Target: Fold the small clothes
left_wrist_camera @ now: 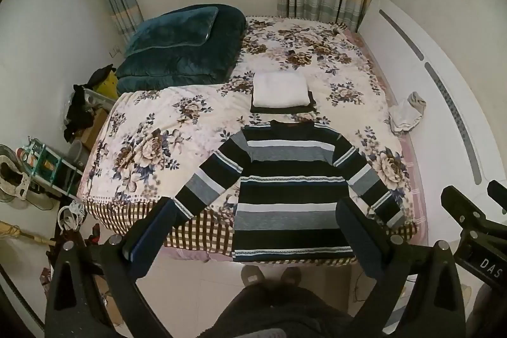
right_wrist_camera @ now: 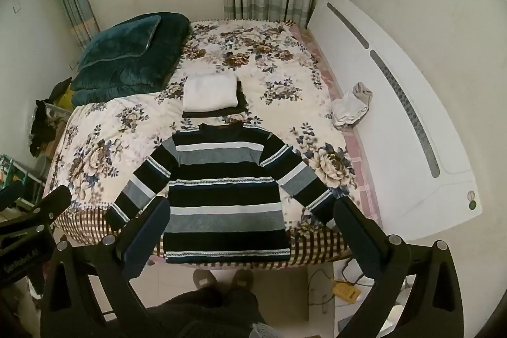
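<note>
A striped sweater (left_wrist_camera: 286,179) in black, grey and white lies flat on the bed with both sleeves spread out and its hem at the near edge; it also shows in the right wrist view as the sweater (right_wrist_camera: 221,179). My left gripper (left_wrist_camera: 258,230) hangs above the hem, open, with nothing between its fingers. My right gripper (right_wrist_camera: 250,230) is open too, held above the same near edge, empty. Behind the collar sits a folded white garment (left_wrist_camera: 280,91) on a folded dark one (left_wrist_camera: 312,106). The right gripper's fingers (left_wrist_camera: 465,205) show at the right edge of the left wrist view.
A floral bedspread (left_wrist_camera: 158,129) covers the bed. A teal quilt and pillow (left_wrist_camera: 180,46) are stacked at the far left corner. A crumpled white cloth (right_wrist_camera: 351,106) lies by the white headboard (right_wrist_camera: 396,116). The person's slippers (left_wrist_camera: 269,274) stand at the bed's foot. Clutter fills the floor on the left.
</note>
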`<state>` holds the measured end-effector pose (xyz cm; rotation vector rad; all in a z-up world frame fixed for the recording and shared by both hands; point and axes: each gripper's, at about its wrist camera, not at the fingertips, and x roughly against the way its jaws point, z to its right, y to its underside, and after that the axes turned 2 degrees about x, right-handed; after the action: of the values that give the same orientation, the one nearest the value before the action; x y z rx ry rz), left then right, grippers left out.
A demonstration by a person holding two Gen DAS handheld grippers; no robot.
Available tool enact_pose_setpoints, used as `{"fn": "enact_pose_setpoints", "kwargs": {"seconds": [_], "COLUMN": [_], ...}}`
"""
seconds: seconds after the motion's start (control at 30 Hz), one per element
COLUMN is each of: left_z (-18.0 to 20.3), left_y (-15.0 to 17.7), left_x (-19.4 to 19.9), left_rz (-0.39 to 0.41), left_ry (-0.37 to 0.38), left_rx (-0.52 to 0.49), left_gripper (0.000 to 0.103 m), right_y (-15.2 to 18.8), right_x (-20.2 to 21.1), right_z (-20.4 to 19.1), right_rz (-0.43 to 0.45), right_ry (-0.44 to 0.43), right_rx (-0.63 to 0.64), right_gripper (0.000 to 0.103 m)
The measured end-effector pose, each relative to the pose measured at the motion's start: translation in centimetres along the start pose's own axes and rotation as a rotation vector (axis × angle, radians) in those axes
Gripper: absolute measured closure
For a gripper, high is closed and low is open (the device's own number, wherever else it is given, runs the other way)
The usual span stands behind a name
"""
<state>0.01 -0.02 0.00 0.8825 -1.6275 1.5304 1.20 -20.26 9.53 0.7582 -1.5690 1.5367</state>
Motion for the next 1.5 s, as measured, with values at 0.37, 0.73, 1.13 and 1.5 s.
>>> {"fn": "enact_pose_setpoints", "kwargs": {"seconds": [0.37, 0.73, 1.13, 1.5], "left_z": [-0.1, -0.1, -0.1, 0.1], "left_y": [0.0, 0.0, 0.0, -1.2], "left_x": [0.0, 0.0, 0.0, -0.5], "left_rz": [0.007, 0.014, 0.018, 0.022], "left_ry": [0.011, 0.014, 0.018, 0.015], "left_rx": [0.007, 0.009, 0.01, 0.009], "left_gripper": [0.0, 0.0, 0.0, 0.0], "right_y": [-0.3, -0.5, -0.7, -1.0], "right_x": [0.4, 0.4, 0.4, 0.6], "right_z": [-0.3, -0.3, -0.2, 0.0], "right_rz": [0.008, 0.012, 0.015, 0.017], "right_ry": [0.008, 0.006, 0.008, 0.007], "right_rx": [0.002, 0.005, 0.004, 0.004], "right_gripper": [0.0, 0.0, 0.0, 0.0]}}
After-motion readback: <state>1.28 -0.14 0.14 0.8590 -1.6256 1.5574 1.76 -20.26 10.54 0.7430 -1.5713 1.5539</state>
